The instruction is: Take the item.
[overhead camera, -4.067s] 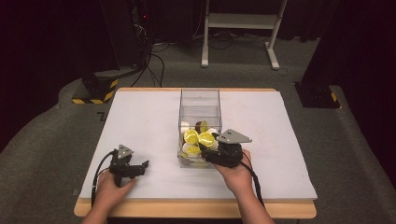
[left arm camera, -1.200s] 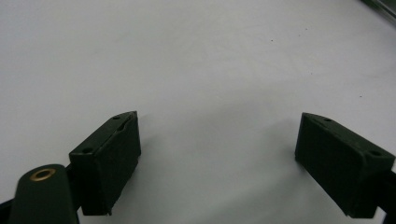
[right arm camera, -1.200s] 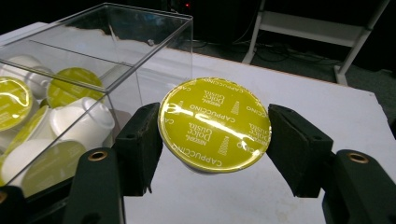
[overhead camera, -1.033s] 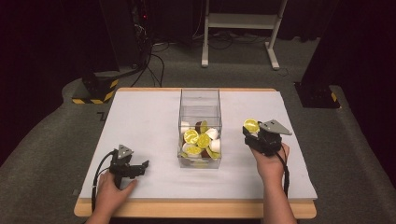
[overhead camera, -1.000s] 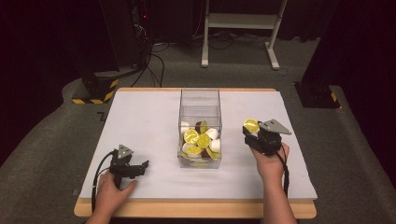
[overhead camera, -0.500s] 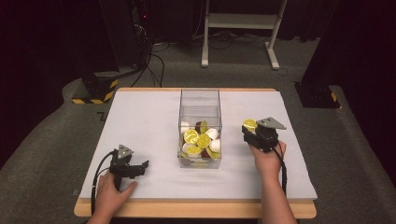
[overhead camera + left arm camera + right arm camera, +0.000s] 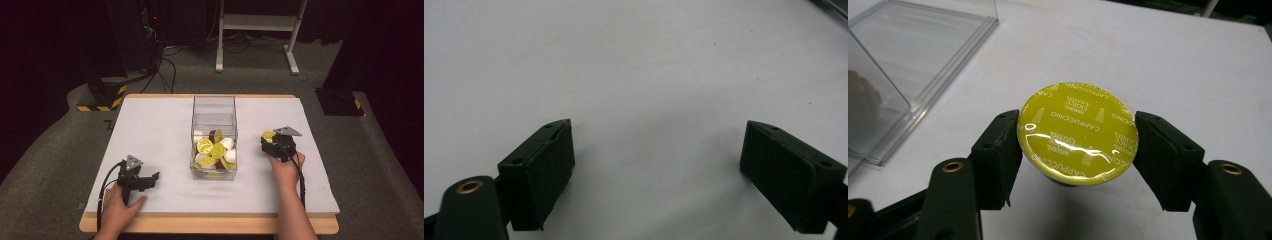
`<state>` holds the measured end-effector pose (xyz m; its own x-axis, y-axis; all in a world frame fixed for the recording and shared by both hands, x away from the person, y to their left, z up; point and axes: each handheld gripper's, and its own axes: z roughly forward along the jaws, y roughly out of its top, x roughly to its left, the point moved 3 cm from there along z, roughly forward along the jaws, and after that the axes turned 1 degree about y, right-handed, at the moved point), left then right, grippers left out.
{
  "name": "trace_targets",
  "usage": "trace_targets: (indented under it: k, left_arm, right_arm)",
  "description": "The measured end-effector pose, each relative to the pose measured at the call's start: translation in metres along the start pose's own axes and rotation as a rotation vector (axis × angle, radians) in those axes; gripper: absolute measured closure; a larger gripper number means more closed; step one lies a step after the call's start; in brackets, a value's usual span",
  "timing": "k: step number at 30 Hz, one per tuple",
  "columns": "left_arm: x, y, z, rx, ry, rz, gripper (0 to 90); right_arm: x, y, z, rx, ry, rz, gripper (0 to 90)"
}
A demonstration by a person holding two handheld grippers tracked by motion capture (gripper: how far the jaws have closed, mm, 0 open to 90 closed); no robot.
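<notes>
The table [image 7: 150, 125] is a broad rectangle with a matte, pale grey-white top and a light wooden edge along the near side. At its middle stands a clear plastic box [image 7: 214, 107], tall, straight-walled and open at the top, its lower part heaped with small round capsules [image 7: 214, 152]: some show glossy yellow foil lids, some are white, and one or two are dark brown.

The right claw [image 7: 269, 138], black and blocky with a grey three-cornered plate on top, sits to the right of the box, well apart from its wall. Its jaws are closed on a coffee capsule [image 7: 1078, 132], one flat black pad pressing each side of the rim. The capsule is a short round pod with a shiny yellow foil lid printed in white lettering, lid facing up, held low over the bare table surface with the box's clear corner off to one side.

The left claw [image 7: 659, 165] rests at the near left of the table, its two square black pads spread wide with nothing but smooth table between them.
</notes>
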<state>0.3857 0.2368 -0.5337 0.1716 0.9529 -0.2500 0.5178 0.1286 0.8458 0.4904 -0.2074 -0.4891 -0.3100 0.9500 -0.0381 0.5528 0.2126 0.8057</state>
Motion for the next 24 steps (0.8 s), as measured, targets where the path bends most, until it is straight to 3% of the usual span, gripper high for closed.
trace_targets:
  k: [12,24]
  left_arm:
    - [0.000,0.000,0.000,0.001,0.000,0.000,14.4]
    - [0.000,0.000,0.000,0.002,0.000,0.001,14.4]
  right_arm:
    - [-0.005,-0.010,0.018,0.058,-0.010,0.005,37.8]
    - [-0.005,-0.012,0.020,0.050,-0.016,0.009,37.6]
